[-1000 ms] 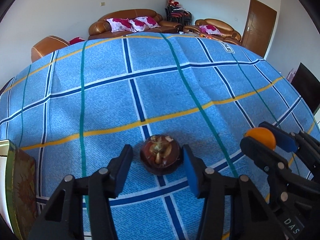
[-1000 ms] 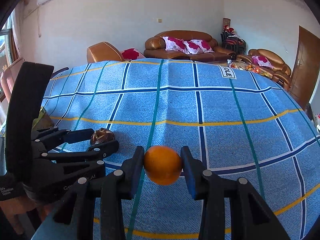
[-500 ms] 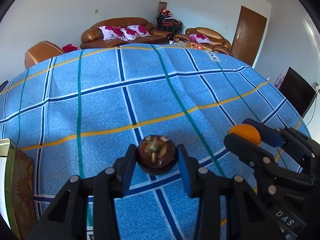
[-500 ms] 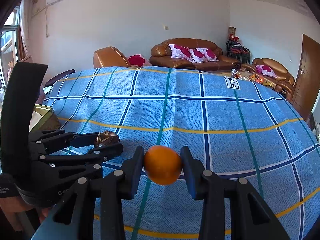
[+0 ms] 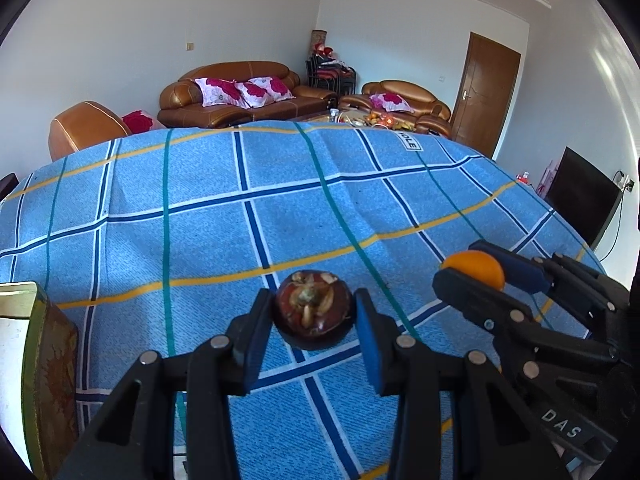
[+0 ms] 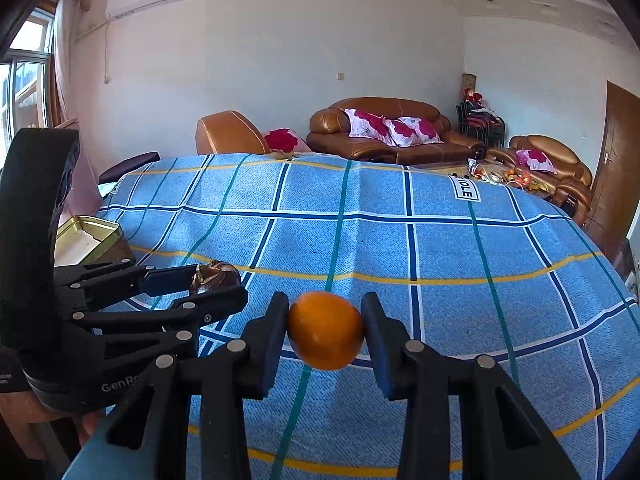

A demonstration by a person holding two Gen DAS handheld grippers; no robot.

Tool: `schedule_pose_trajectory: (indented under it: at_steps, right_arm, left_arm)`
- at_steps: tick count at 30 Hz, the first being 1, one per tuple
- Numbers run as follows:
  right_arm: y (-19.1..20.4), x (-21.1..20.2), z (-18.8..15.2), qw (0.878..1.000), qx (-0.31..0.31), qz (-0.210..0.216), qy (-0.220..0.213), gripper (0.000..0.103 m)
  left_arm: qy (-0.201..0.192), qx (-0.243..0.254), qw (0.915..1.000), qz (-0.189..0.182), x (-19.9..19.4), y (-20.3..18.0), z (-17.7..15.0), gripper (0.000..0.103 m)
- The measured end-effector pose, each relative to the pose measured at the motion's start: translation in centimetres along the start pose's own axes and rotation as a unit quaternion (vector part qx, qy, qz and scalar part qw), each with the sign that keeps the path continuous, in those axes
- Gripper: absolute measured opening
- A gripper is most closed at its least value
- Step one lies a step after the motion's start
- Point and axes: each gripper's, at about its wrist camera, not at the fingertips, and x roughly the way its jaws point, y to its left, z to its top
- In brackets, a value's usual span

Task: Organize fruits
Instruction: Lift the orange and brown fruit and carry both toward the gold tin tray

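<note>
My left gripper (image 5: 314, 316) is shut on a dark brown mangosteen (image 5: 314, 310) and holds it above the blue checked tablecloth (image 5: 208, 216). My right gripper (image 6: 325, 332) is shut on an orange (image 6: 325, 336), also lifted off the cloth. In the left wrist view the right gripper (image 5: 486, 272) with the orange (image 5: 474, 266) shows at the right. In the right wrist view the left gripper (image 6: 208, 286) with the mangosteen (image 6: 214, 276) shows at the left.
A gold tin box (image 6: 86, 240) stands open at the table's left edge; its side shows in the left wrist view (image 5: 44, 380). Brown sofas (image 5: 240, 92) and a door (image 5: 486, 92) lie beyond the table.
My left gripper closed on the mangosteen and lifted it off the cloth. Both grippers rose, and the right one kept hold of the orange.
</note>
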Motion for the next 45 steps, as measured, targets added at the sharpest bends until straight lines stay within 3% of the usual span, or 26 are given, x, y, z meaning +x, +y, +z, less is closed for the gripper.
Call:
schedule_pose_trajectory:
  at_steps: [33,45]
  right_arm:
    - [0.9,-2.3,-0.3,0.998,-0.022,-0.003,-0.066,0.04]
    - [1.2,-2.9,-0.5,0.996,-0.03,-0.011,-0.085,0.04]
  left_arm:
    - [-0.093,0.04,0.9945,0.026,-3.6,-1.8,-1.1,0.042]
    - [-0.108,0.036,0.9928,0.036,-4.4,-1.6,-1.5,0.042]
